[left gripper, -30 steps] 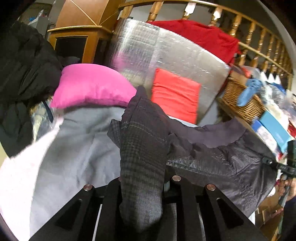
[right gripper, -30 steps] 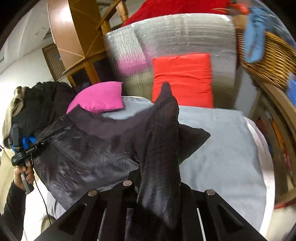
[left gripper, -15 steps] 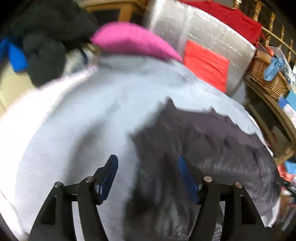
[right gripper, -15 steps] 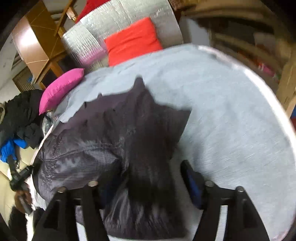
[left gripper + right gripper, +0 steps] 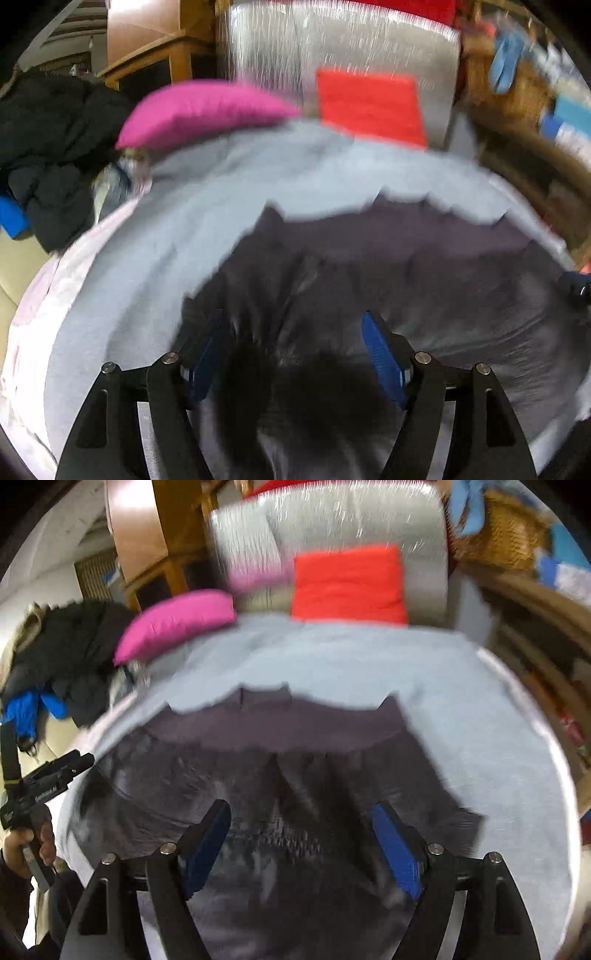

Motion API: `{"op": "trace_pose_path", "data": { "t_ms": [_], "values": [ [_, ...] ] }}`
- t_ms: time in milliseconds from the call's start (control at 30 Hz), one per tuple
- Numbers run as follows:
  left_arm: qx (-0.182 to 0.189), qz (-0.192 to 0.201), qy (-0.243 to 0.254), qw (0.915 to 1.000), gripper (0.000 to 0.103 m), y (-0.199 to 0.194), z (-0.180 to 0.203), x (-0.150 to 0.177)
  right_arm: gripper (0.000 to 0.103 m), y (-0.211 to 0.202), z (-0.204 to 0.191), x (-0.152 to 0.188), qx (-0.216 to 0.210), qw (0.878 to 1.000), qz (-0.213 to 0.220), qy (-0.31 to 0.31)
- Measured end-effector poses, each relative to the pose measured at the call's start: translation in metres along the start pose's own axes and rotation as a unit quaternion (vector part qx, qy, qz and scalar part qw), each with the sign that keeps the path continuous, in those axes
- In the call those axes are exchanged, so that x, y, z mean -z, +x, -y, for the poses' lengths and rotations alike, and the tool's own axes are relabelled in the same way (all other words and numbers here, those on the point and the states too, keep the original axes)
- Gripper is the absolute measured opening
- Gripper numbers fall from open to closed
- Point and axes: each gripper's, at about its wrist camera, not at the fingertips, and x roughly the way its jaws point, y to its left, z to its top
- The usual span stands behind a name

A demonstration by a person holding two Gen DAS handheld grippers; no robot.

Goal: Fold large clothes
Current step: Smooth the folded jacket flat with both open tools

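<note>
Both grippers, left [image 5: 293, 354] and right [image 5: 301, 840], had jaws spread, holding nothing. Dark garment [image 5: 295, 775] lay on grey bed [image 5: 332, 657], waistband toward 12 o'clock. Advice: smooth flat, grip corners evenly before next fold.

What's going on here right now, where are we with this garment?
A person is folding a dark garment on the grey sheet over the bed. Both tongs are open: the left tongs and the right tongs hover just over the fabric, gripping nothing. The garment lies spread flat, its lighter band toward the pink pillow and red cushion.
</note>
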Motion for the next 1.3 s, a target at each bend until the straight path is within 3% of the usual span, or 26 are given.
{"op": "trace_pose_path", "data": {
  "t_ms": [67, 133, 233, 333, 433, 533, 600, 667, 700, 767, 833, 967, 1033, 1167, 1300],
  "values": [
    [-0.004, -0.026, -0.024, 0.9994, 0.075, 0.021, -0.012, 0.011, 0.082, 0.024, 0.030, 0.008, 0.031, 0.998, -0.026, 0.053],
    [0.012, -0.014, -0.046, 0.9988, 0.077, 0.025, -0.025, 0.017, 0.082, 0.027, 0.053, 0.016, 0.034, 0.995, -0.014, 0.088],
    [-0.001, -0.026, -0.042, 0.9988, 0.076, 0.025, -0.023, 0.009, 0.082, 0.024, 0.058, 0.017, 0.047, 0.995, -0.014, 0.083],
    [0.006, -0.014, -0.069, 0.9975, 0.076, 0.008, -0.024, 0.002, 0.082, 0.009, 0.046, 0.014, 0.078, 0.994, 0.001, 0.072],
    [0.012, 0.018, -0.085, 0.9961, 0.077, -0.017, -0.021, 0.007, 0.082, -0.020, 0.024, 0.016, 0.065, 0.995, 0.043, 0.064],
    [0.018, 0.012, -0.079, 0.9967, 0.077, -0.021, -0.013, 0.020, 0.082, -0.037, 0.003, 0.029, 0.077, 0.994, 0.070, 0.037],
    [0.016, -0.006, -0.071, 0.9973, 0.077, -0.017, -0.005, 0.029, 0.087, -0.025, -0.007, 0.037, 0.096, 0.994, 0.056, 0.017],
    [0.000, -0.037, -0.050, 0.9981, 0.080, -0.006, 0.007, 0.038, 0.087, -0.003, -0.006, 0.046, 0.108, 0.994, 0.008, 0.018],
    [-0.012, -0.033, -0.035, 0.9988, 0.080, -0.012, 0.014, 0.041, 0.087, 0.003, -0.002, 0.047, 0.109, 0.994, -0.006, 0.025],
    [-0.020, -0.028, -0.026, 0.9991, 0.080, -0.025, 0.018, 0.040, 0.087, -0.005, -0.003, 0.046, 0.118, 0.992, -0.001, 0.036],
    [0.000, -0.015, -0.042, 0.9990, 0.080, -0.039, 0.017, 0.039, 0.087, -0.028, -0.011, 0.040, 0.113, 0.992, 0.029, 0.037],
    [0.003, 0.008, -0.056, 0.9984, 0.083, -0.060, 0.020, 0.044, 0.088, -0.059, -0.036, 0.048, 0.106, 0.992, 0.072, 0.015],
    [0.004, -0.001, -0.048, 0.9988, 0.083, -0.060, 0.026, 0.052, 0.089, -0.057, -0.047, 0.060, 0.107, 0.992, 0.068, 0.002],
    [-0.013, -0.037, -0.003, 0.9992, 0.083, -0.041, 0.044, 0.071, 0.089, -0.020, -0.062, 0.084, 0.128, 0.991, 0.012, -0.034],
    [-0.016, -0.020, -0.008, 0.9996, 0.083, -0.058, 0.046, 0.072, 0.089, -0.034, -0.067, 0.092, 0.136, 0.990, 0.024, -0.025]
  ]
}}
